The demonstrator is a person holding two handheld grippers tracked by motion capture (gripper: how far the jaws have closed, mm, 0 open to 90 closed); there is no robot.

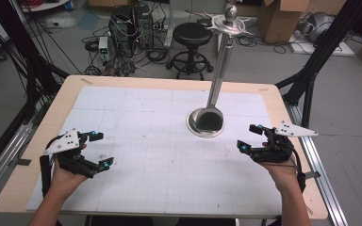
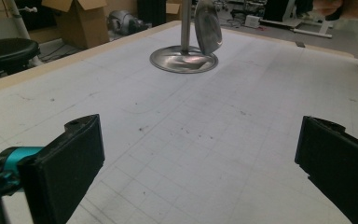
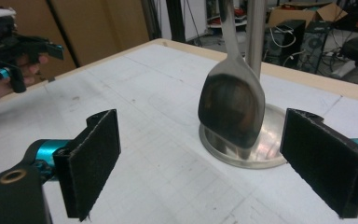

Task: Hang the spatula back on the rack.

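The big spoon (image 3: 231,105) hangs straight down by the stand (image 1: 206,123), nearest the wide-open, empty right gripper (image 1: 250,137)

One spatula (image 3: 231,109), one stand (image 1: 206,128), two claws (image 1: 92,149) (image 1: 251,138)

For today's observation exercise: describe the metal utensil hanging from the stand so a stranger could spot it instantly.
Start at the white gridded mat covering the wooden table. Right of its middle stands a steel stand on a round base. The large steel spatula hangs beside the pole, its broad dark blade just over the base: the one hanging thing here.
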